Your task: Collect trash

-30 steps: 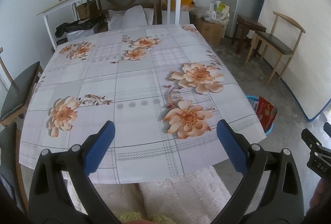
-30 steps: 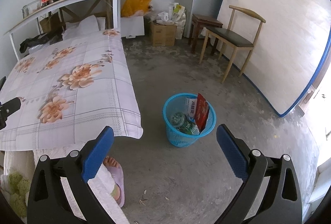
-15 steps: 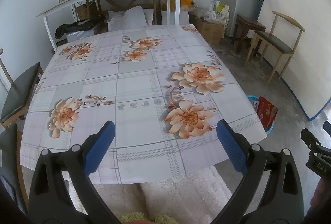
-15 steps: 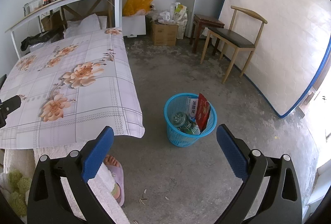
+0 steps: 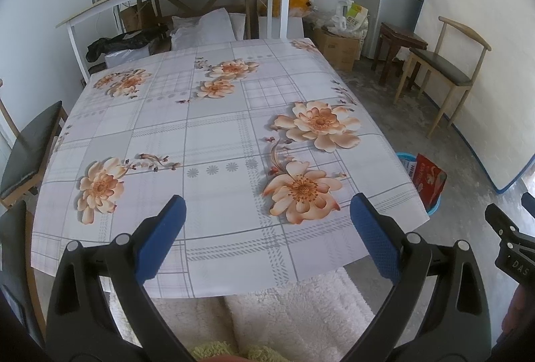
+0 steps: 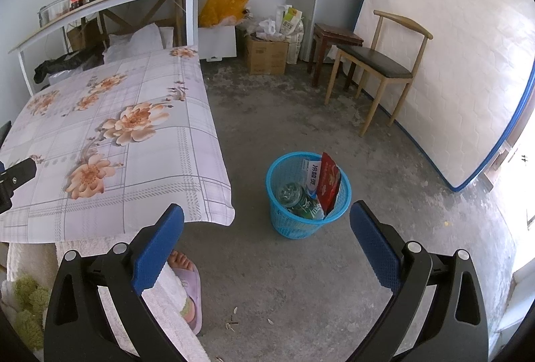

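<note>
Both grippers, left gripper (image 5: 267, 235) and right gripper (image 6: 267, 235), gape wide and carry nothing. A flowered tablecloth (image 5: 214, 141) covers the table; on the concrete floor (image 6: 384, 188) beside it, a blue basket (image 6: 307, 191) holds a red packet (image 6: 329, 181), partly hidden bottles and a carton with unreadable print.

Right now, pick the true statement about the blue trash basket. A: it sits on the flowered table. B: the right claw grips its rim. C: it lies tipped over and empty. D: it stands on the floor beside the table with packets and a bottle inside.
D: the blue trash basket stands upright on the concrete floor beside the table, holding trash.
</note>
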`<state>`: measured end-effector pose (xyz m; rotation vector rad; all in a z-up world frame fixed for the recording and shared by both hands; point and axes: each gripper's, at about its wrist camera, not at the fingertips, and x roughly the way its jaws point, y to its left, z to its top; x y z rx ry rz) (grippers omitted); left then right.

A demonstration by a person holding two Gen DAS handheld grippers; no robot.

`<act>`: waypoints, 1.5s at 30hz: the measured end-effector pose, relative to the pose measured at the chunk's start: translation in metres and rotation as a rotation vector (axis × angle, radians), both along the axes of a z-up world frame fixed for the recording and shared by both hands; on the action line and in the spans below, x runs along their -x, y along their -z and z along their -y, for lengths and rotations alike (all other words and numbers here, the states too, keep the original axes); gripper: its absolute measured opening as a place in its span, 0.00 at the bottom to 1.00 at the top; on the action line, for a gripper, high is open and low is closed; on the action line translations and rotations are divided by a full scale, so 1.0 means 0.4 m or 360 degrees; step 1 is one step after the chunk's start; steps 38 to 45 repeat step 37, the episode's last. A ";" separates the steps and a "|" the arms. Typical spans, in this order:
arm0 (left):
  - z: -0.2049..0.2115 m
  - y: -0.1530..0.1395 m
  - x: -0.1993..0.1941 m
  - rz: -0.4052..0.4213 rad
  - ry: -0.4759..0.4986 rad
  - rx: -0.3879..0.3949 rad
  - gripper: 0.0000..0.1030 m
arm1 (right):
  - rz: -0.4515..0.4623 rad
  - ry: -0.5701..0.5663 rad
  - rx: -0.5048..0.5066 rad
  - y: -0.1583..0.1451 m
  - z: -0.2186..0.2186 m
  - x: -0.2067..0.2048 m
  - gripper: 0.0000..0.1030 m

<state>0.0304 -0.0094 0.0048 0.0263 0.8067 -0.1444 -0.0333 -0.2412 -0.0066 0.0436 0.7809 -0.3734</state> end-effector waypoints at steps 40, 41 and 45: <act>0.006 0.019 -0.003 -0.0057 0.0024 0.0009 0.92 | -0.0012 -0.0002 -0.0018 0.007 0.011 -0.002 0.94; 0.006 0.019 -0.003 -0.0057 0.0024 0.0009 0.92 | -0.0012 -0.0002 -0.0018 0.007 0.011 -0.002 0.94; 0.006 0.019 -0.003 -0.0057 0.0024 0.0009 0.92 | -0.0012 -0.0002 -0.0018 0.007 0.011 -0.002 0.94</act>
